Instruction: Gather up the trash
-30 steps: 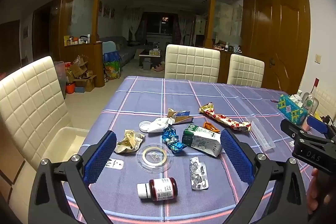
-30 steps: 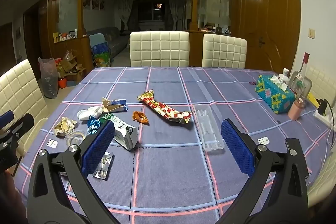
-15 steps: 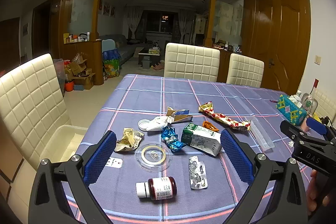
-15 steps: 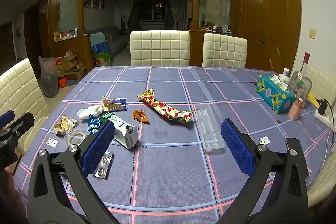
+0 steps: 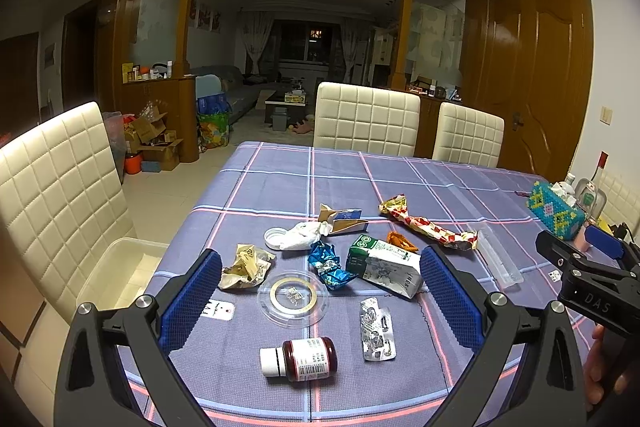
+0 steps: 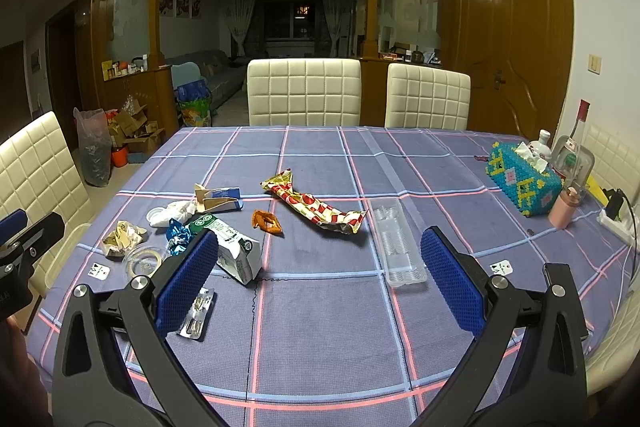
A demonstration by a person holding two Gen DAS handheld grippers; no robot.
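While both tools hover above near table edge: left gripper (image 5: 320, 291) spread wide, empty; right gripper (image 6: 320, 275) likewise. Trash clustered left-centre: pill bottle (image 5: 299, 359) nearest, blister pack (image 5: 376, 329) just right. Probably best: descend straight, straddle bottle across width, avoid rolling.

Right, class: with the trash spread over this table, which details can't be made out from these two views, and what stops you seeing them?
- Bottle, left view: label print too small to read.
- Blister pack, right view: partly behind the right gripper finger.
- Bin on the chair, left view: its inside mostly cut off by the table edge.
- Carton, right view: near end hidden by the same finger.
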